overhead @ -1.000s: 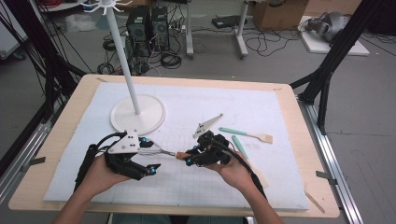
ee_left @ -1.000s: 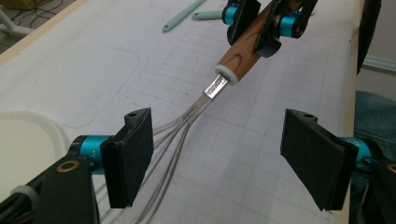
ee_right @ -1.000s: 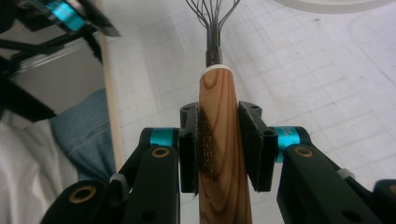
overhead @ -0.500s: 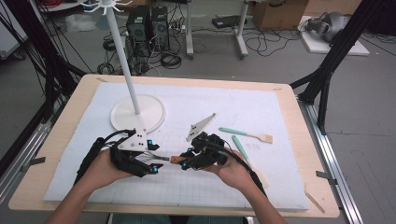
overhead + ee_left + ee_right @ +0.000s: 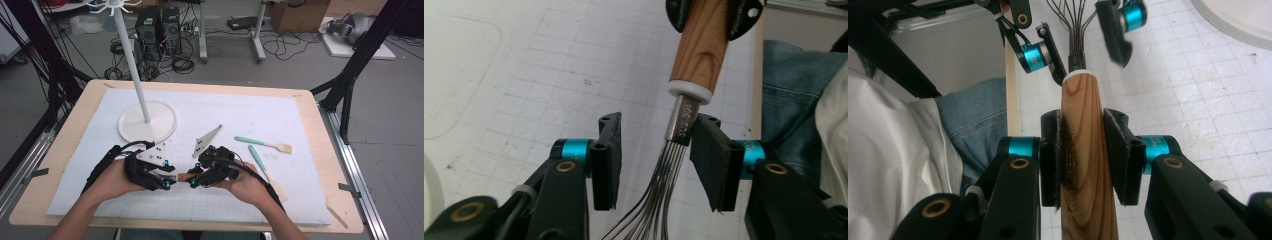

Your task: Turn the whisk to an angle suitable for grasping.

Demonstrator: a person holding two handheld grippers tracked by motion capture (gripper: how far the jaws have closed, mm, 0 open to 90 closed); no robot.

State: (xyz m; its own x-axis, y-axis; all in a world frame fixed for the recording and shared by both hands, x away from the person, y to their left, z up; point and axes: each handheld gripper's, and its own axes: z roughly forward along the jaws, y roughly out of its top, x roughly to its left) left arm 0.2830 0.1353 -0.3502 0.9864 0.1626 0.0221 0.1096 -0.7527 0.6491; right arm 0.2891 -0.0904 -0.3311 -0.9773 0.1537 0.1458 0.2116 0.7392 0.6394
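Observation:
A whisk with a wooden handle [image 5: 1083, 165] and steel wires lies level just above the white mat, between my two hands [image 5: 184, 176]. My right gripper [image 5: 1083, 125] is shut on the wooden handle, at front centre of the high view [image 5: 194, 181]. My left gripper [image 5: 657, 145] faces it from the left [image 5: 169, 182]. Its jaws have just been closing around the whisk's metal collar [image 5: 681, 120] and wires. One pad [image 5: 711, 160] sits against the collar, while the other pad [image 5: 606, 160] stands clear of the wires.
A white pole stand with a round base [image 5: 147, 122] rises at the back left of the mat. Two teal-handled spatulas [image 5: 262, 145] [image 5: 264, 169] lie to the right of my right hand. The table's front edge [image 5: 1009, 75] is close behind the grippers.
My left gripper has slid right toward the right one, and its jaws have narrowed around the whisk's wire end. The right gripper keeps its hold on the handle.

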